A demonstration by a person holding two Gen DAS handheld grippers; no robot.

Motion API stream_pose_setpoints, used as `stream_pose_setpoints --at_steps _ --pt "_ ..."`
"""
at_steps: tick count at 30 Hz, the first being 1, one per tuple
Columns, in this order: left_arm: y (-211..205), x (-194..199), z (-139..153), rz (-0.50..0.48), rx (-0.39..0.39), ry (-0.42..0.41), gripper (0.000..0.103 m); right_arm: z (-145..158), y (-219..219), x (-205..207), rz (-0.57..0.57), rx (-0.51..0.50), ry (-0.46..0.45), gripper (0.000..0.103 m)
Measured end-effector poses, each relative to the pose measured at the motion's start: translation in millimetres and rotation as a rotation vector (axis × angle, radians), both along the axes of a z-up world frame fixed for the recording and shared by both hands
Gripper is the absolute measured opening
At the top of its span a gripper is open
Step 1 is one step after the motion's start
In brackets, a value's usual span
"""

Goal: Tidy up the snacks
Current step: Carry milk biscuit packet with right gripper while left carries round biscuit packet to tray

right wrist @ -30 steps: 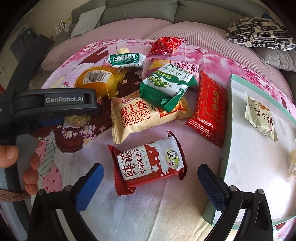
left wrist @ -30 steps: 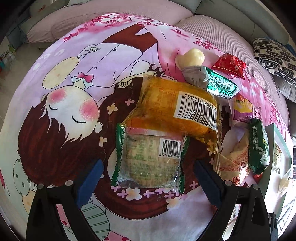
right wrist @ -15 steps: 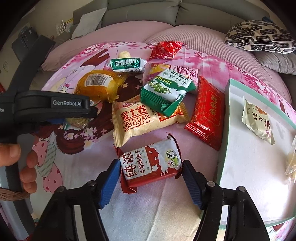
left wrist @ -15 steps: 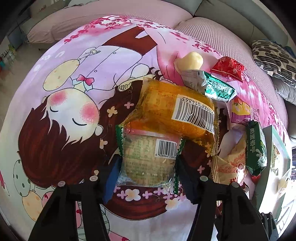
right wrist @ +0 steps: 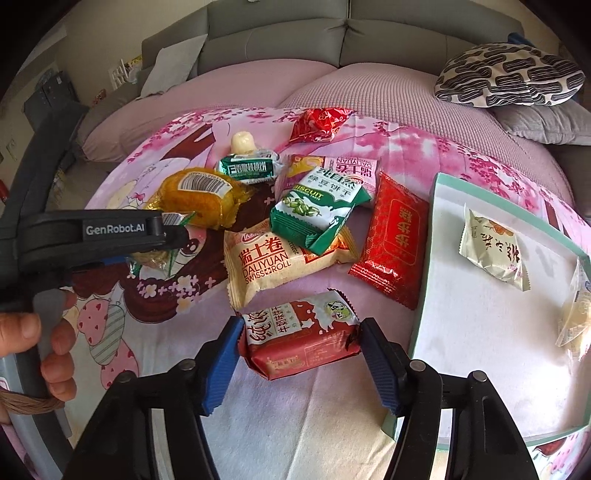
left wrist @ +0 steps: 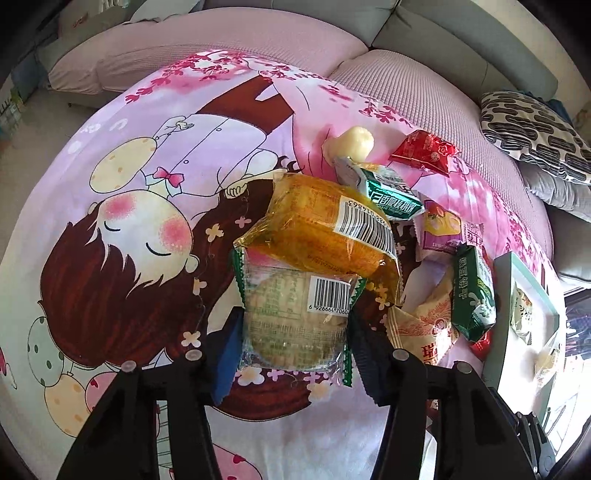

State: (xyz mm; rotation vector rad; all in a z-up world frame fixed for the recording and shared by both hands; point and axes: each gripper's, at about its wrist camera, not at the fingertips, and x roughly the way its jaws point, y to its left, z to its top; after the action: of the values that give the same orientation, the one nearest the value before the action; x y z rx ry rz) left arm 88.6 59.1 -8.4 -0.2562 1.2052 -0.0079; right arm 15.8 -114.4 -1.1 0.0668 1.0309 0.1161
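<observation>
- Snacks lie in a loose heap on a pink cartoon-printed blanket (right wrist: 177, 354) spread over a round bed (right wrist: 369, 85); two of them are gripped right now.
- Clear round biscuit packet (left wrist: 295, 317) with green crimped ends sits between the left gripper (left wrist: 291, 354) fingers (left wrist: 225, 354), which are closing and pinch it on both sides; its far edge tucks under a yellow cake packet (left wrist: 321, 229).
- Red and white milk biscuit packet (right wrist: 299, 332) is pinched at both ends by the right gripper (right wrist: 301, 363) fingers (right wrist: 221, 365), which are also closing on it.
- Just beyond the red and white packet lies a cream Swiss roll packet (right wrist: 266, 262), with a green mung bean biscuit packet (right wrist: 317, 210) lying across its far right corner.
- Right of those rests a flat red packet (right wrist: 391, 243), beside the tray's left rim.
- Farther back are a purple and white packet (right wrist: 332, 166), a small green and white packet (right wrist: 247, 170), a pale round sweet (right wrist: 242, 142) touching it, and a red pillow-shaped packet (right wrist: 319, 123) at the far edge of the blanket.
- White tray with a green rim (right wrist: 428, 258) stands at the right, holding a silvery packet (right wrist: 493, 247); another clear packet (right wrist: 576, 317) shows at its right edge.
- In the right wrist view a hand (right wrist: 40, 339) holds the black handle of the left gripper at the left edge.
- Patterned black and white cushion (right wrist: 506, 74) rests at the far right of the bed, before a grey headboard (right wrist: 295, 33).
</observation>
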Motion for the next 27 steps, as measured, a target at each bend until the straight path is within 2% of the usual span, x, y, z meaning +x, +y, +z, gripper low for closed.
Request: stream_pose_setpoints --at_steps 8,17,24,27 --pt "-2.9 -14.5 16.4 -0.009 -0.012 -0.057 0.057 16.5 -7.7 -6.4 -0.017 0.024 -0.046 0.067" --pt "0.9 -22.8 32.1 0.008 -0.012 -0.109 0.057 17.0 -11.0 -7.3 -0.024 0.031 -0.043 0.067" --pt "5.6 -20.5 24.2 0.030 0.021 -0.078 0.057 17.0 -11.1 -7.0 -0.026 0.031 -0.042 0.067" --pt "5.6 -21.2 27.3 0.029 0.023 -0.091 0.057 16.2 -11.7 -7.4 -0.029 0.032 -0.037 0.067"
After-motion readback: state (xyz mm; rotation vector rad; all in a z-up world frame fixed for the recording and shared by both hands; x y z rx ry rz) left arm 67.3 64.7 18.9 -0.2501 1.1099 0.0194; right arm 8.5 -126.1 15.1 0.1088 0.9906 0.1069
